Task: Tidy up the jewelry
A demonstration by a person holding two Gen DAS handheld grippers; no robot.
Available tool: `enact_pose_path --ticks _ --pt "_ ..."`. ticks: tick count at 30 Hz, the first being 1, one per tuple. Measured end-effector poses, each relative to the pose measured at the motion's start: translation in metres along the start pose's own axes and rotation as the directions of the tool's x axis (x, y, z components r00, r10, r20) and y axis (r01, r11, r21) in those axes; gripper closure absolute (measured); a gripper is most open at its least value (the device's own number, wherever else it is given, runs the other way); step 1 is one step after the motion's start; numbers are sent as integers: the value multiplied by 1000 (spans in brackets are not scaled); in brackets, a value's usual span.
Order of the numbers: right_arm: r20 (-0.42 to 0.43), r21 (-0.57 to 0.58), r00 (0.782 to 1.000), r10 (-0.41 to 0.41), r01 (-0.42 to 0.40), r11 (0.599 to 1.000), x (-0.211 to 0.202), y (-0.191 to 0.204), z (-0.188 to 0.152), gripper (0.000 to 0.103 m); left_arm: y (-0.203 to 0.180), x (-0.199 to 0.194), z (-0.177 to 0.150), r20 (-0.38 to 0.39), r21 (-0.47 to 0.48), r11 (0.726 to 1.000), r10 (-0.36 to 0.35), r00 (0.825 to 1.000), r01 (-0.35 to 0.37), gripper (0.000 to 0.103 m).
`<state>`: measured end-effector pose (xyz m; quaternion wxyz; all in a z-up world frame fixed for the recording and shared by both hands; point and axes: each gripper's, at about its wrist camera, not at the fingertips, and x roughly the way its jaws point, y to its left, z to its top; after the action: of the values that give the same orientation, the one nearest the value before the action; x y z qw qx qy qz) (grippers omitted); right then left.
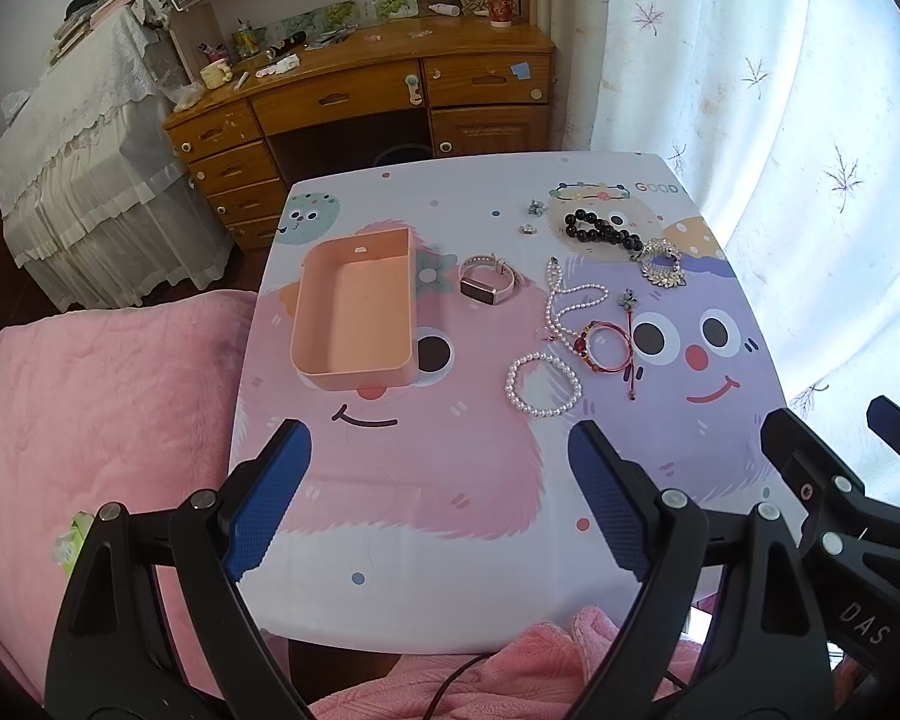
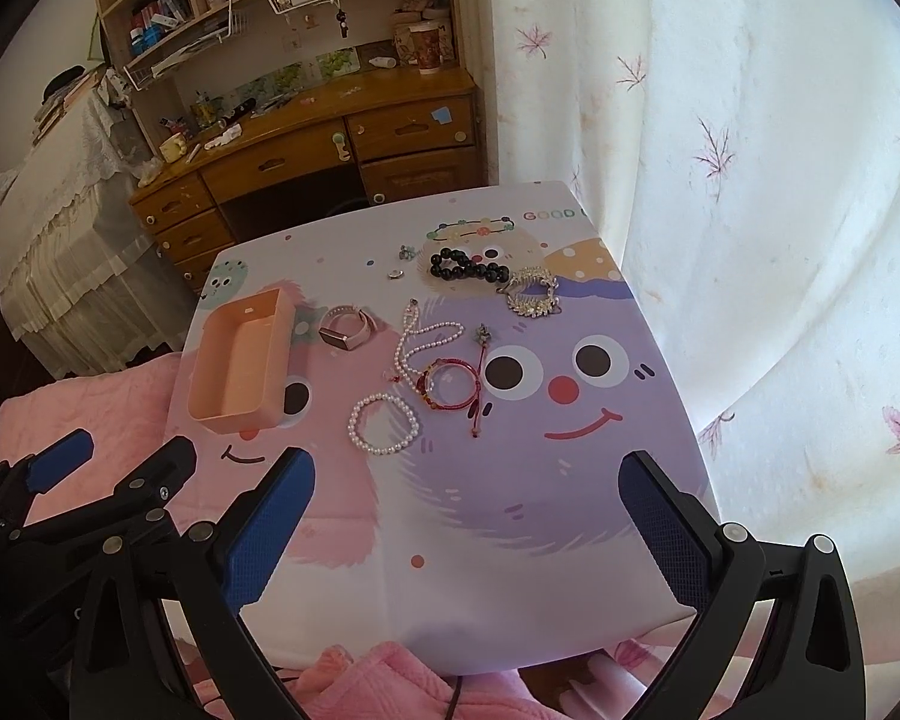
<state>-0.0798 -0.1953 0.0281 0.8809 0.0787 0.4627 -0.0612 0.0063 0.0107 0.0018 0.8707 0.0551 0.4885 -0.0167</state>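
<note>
Both tools hang over the near edge of the bench [image 1: 426, 588], side by side and tilted down at it, which reads as a ready stance before any piece is picked – the left hand-held gripper [image 1: 438, 480] has its blue pads wide apart with nothing between them, and the right hand-held gripper [image 2: 468, 516] stands just as wide and just as empty. The peach tray [image 1: 324, 324] sits empty on the left part of the bench, probably as the place the jewelry is meant to go, so nothing looks sorted yet. Just beside its right wall lies the watch [image 1: 487, 283]. The rest is scattered to the right: a white pearl bracelet [image 1: 543, 385] nearest the tools, a red cord bracelet [image 1: 606, 348] just beyond it, a pearl necklace [image 1: 564, 300], a black bead bracelet [image 1: 600, 231] and a silver piece [image 1: 660, 267] farther back – all loose and mostly apart, so each can likely be pinched singly, the pearl bracelet being the easiest first reach
</note>
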Motion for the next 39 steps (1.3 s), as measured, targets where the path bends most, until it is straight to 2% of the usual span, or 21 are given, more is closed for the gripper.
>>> enact_pose_path --ticks 29,32,35,39 --pt "2 -10 1000 -18 18 1000 1 4 1 0 -2 -1 -2 -1 3 1000 -2 1000 2 16" --pt "-18 -3 1000 -6 6 1000 4 3 0 0 -1 0 2 -14 2 1000 -25 1000 25 16" --pt "-53 -15 999 -2 1 1000 11 7 -3 0 5 9 3 -60 -26 998 -56 997 55 16" --pt "-50 -38 999 -18 16 999 12 19 -11 0 14 13 -2 -66 -50 997 -68 996 64 16"
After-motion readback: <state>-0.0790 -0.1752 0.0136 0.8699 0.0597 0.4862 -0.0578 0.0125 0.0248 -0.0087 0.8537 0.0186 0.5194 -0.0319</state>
